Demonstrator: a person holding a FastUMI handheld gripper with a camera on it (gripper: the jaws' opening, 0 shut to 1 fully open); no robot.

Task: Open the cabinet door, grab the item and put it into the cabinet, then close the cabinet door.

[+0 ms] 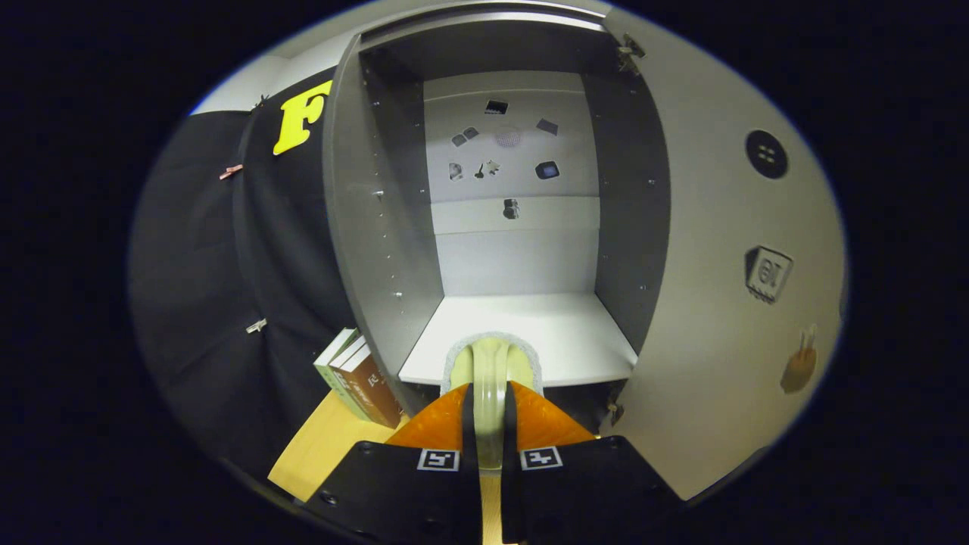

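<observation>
Two fingers clamp a pale slipper (490, 362) between them in the gripper view — we hold the gripper (490, 412) level so the slipper's toe points straight into the cabinet (378, 227). It sits at the front lip of the white shelf (575, 333), seemingly not yet set down. We keep the door (719, 250) swung wide to the right, clear of our path. Books (362, 378) lean against the cabinet's left side on the table (318, 446) — out of the way. Next, we judge: push in and let go.

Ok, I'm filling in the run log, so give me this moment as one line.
phase: placing | gripper: shut on pale sponge | sponge: at front edge of cabinet shelf | cabinet door: open | books: beside cabinet
</observation>
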